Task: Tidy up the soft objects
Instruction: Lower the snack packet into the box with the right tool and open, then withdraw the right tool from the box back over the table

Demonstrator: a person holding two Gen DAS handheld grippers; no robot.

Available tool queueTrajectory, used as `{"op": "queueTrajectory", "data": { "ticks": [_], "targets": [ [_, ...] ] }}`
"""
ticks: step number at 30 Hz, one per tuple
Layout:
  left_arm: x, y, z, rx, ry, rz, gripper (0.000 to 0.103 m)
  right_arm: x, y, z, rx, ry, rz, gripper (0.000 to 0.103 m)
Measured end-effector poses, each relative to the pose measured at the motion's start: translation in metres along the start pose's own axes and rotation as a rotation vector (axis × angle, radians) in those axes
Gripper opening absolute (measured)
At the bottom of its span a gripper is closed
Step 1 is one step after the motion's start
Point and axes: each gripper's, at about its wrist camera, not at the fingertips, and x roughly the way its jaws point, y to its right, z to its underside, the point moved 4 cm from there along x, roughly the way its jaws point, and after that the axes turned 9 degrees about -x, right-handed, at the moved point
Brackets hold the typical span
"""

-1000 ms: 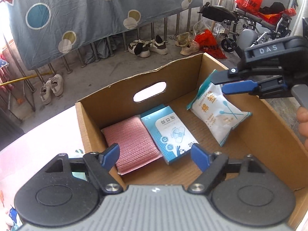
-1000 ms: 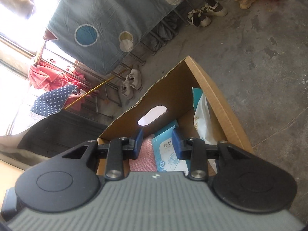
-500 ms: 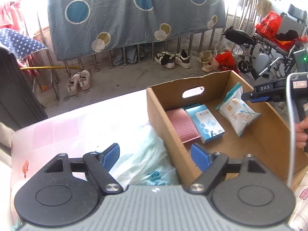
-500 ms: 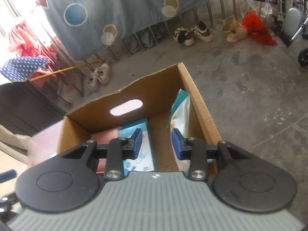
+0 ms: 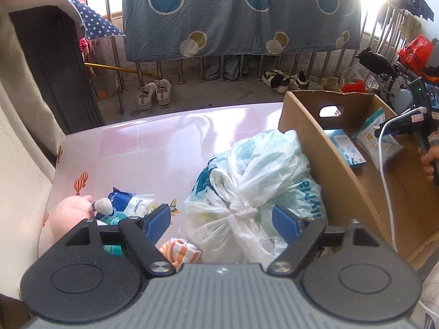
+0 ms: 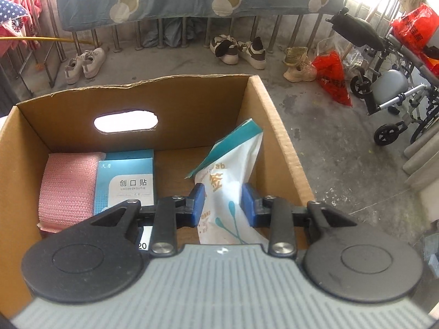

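An open cardboard box (image 6: 192,101) holds a pink knitted cloth (image 6: 65,186), a blue plaster box (image 6: 126,181) and a white-and-teal cotton swab bag (image 6: 225,183) leaning on its right wall. My right gripper (image 6: 222,205) is inside the box. Its jaws are closing on the swab bag, and the blue pads touch both sides of it. My left gripper (image 5: 222,223) hangs open over a knotted white plastic bag (image 5: 255,170), which lies on the pink table against the box's left wall (image 5: 310,148). Nothing is held in it.
On the pink table (image 5: 142,148), near the left pad, lie a pink plush thing (image 5: 65,213), a blue-and-white packet (image 5: 131,203) and an orange-striped cloth (image 5: 178,249). A hand (image 5: 428,156) holds the right gripper. Shoes, a railing and a wheelchair (image 6: 389,87) stand on the floor beyond.
The left gripper swung left out of the box to over the plastic bag on the table. The right gripper rolled level, came down over the box, and the swab bag now sits between its pads.
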Motion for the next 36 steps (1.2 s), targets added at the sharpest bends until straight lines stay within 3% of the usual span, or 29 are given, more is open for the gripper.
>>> {"op": "queueTrajectory", "data": {
  "ticks": [2,10,15,17,22,27,32,36],
  "targets": [
    [0.0,-0.006,0.007,-0.01,-0.004,-0.003,0.082,0.005,-0.005,-0.001,-0.011,-0.017,-0.003,0.021],
    [0.002,-0.019,0.023,-0.042,-0.015,0.001,0.082,0.019,-0.012,-0.004,0.021,-0.021,-0.046,0.019],
    [-0.002,-0.026,0.031,-0.044,-0.004,-0.012,0.082,0.025,-0.017,-0.005,0.002,-0.028,-0.028,0.033],
    [-0.007,-0.03,0.036,-0.043,0.006,-0.018,0.083,0.021,-0.019,-0.004,0.015,-0.017,-0.039,0.043],
    [-0.025,-0.045,0.048,-0.047,0.044,-0.054,0.084,-0.006,-0.018,-0.004,0.076,0.061,-0.093,0.051],
    [-0.047,-0.063,0.067,-0.049,0.09,-0.118,0.086,-0.039,-0.014,-0.001,0.18,0.103,-0.212,0.057],
    [-0.072,-0.089,0.088,-0.068,0.129,-0.182,0.086,-0.093,-0.019,0.005,0.212,0.153,-0.313,0.07],
    [-0.091,-0.111,0.106,-0.1,0.168,-0.22,0.089,-0.143,-0.036,0.014,0.198,0.188,-0.411,0.072]
  ]
}}
